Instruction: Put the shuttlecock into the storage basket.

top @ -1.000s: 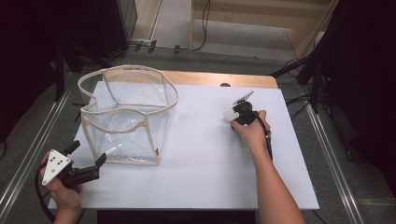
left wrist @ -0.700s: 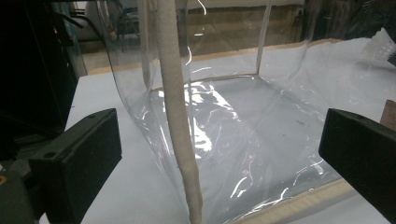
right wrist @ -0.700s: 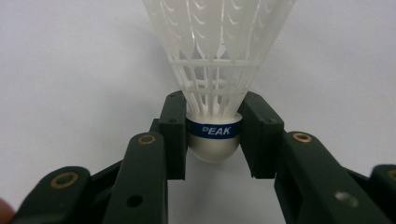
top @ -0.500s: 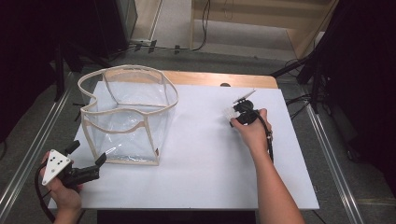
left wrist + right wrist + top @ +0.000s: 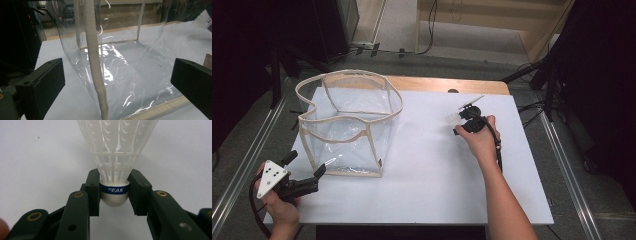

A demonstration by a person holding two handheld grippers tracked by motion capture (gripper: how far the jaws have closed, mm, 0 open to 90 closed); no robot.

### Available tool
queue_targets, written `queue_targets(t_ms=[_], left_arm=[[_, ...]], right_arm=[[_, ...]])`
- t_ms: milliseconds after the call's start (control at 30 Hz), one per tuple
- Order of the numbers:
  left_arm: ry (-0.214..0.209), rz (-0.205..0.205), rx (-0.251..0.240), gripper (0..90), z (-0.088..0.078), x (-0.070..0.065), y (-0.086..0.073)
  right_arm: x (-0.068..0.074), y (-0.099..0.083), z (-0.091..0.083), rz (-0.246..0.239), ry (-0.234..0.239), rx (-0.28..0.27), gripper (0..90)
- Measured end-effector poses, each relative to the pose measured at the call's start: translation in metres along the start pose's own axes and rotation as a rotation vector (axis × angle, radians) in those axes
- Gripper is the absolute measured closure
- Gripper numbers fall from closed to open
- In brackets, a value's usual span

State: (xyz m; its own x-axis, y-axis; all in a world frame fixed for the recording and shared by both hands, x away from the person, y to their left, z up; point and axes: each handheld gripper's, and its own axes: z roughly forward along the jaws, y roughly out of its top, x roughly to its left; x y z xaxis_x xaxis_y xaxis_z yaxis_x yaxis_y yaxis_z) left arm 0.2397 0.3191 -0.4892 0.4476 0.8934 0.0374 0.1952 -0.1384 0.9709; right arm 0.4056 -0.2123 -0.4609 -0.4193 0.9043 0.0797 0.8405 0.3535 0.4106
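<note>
A white plastic shuttlecock [image 5: 115,150] with a blue band marked PEAK is clamped at its rounded cork between the jaws of my right gripper [image 5: 114,192]. In the high view that right gripper [image 5: 460,124] holds the shuttlecock [image 5: 452,119] low over the white table, right of centre. A clear plastic bag with beige trim [image 5: 349,75] stands open-topped at the table's left. My left gripper [image 5: 307,163] is open by the bag's near left corner. In the left gripper view the bag's beige corner seam [image 5: 95,62] rises between the wide-apart jaws of the left gripper [image 5: 117,82], untouched.
The white table top [image 5: 427,190] has bare room between the bag and the right hand. A wooden strip [image 5: 437,84] runs along the back edge. Dark stands and cables [image 5: 552,85] flank the table, and metal rails [image 5: 242,165] run beside it.
</note>
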Motion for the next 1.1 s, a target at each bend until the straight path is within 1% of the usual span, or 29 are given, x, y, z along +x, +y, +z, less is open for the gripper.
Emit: queue_targets(t_ms=[100,133,267,300,433,467,500,600,833,1033,1100], left_arm=[[0.000,-0.001,0.001,0.0,0.000,0.000,0.000],[0.000,-0.002,0.001,0.0,0.000,0.000,0.000],[0.000,-0.003,0.000,0.0,0.000,0.000,0.000],[0.001,-0.003,0.001,0.0,0.000,0.000,0.000],[0.000,-0.003,0.001,0.0,0.000,0.000,0.000],[0.000,-0.003,0.000,0.0,0.000,0.000,0.000],[0.000,-0.003,0.001,0.0,0.000,0.000,0.000],[-0.001,-0.003,0.001,0.0,0.000,0.001,0.000],[-0.002,-0.001,0.000,0.0,0.000,0.000,0.000],[-0.002,0.000,0.000,0.0,0.000,0.000,0.000],[-0.003,0.000,0.000,0.0,0.000,0.000,0.000]], right_arm=[[0.002,0.002,-0.002,-0.004,0.008,0.000,62.5],[0.002,0.002,-0.002,-0.013,0.011,-0.005,62.5],[0.007,0.006,-0.006,-0.014,0.018,-0.012,62.5],[0.007,0.007,-0.006,-0.023,0.021,-0.011,62.5],[0.008,0.012,-0.010,-0.020,0.025,-0.017,62.5],[0.009,0.015,-0.011,-0.032,0.028,-0.019,62.5],[0.009,0.015,-0.011,-0.032,0.028,-0.019,62.5],[0.013,0.019,-0.012,-0.034,0.031,-0.020,62.5],[0.021,0.025,-0.013,-0.057,0.039,-0.028,62.5],[0.027,0.027,-0.017,-0.077,0.056,-0.048,62.5],[0.029,0.028,-0.020,-0.076,0.062,-0.054,62.6]])
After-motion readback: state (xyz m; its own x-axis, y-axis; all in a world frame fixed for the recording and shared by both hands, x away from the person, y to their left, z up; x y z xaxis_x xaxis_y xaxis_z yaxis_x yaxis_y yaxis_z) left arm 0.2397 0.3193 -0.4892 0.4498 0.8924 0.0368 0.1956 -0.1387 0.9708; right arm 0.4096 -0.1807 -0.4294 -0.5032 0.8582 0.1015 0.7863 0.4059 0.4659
